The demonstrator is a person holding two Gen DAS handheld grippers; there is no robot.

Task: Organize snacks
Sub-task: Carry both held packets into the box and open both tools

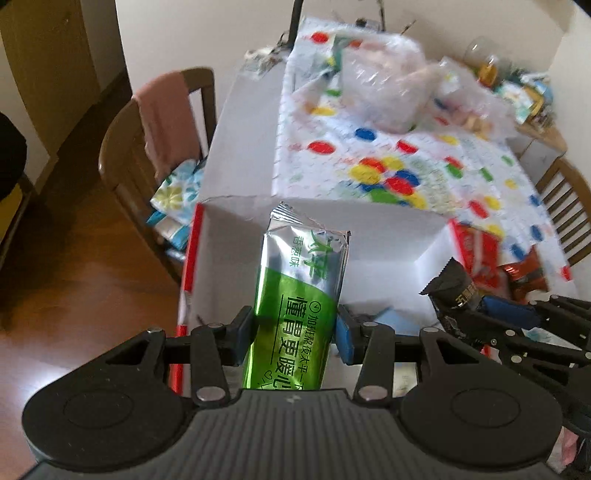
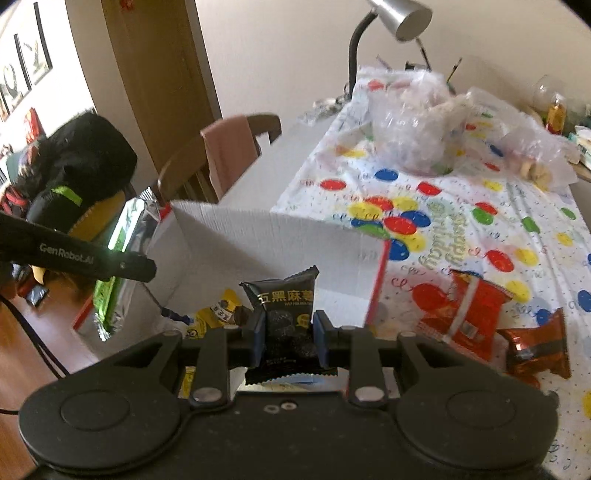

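My left gripper (image 1: 295,328) is shut on a long green and silver snack pack (image 1: 299,295), held upright over the open white cardboard box (image 1: 388,236). That pack (image 2: 122,266) and the left gripper's arm (image 2: 92,258) show at the left in the right wrist view. My right gripper (image 2: 289,334) is shut on a small black snack packet (image 2: 286,317) above the box's inside (image 2: 266,236); it appears at the right of the left wrist view as a black packet (image 1: 452,286). Yellow and dark packets (image 2: 218,314) lie in the box.
The box stands on a table with a dotted birthday cloth (image 2: 461,236). A red snack bag (image 2: 469,317) and a brown-red packet (image 2: 535,347) lie right of the box. Clear plastic bags (image 2: 413,122) sit further back. A wooden chair (image 1: 147,147) stands left, a lamp (image 2: 399,18) behind.
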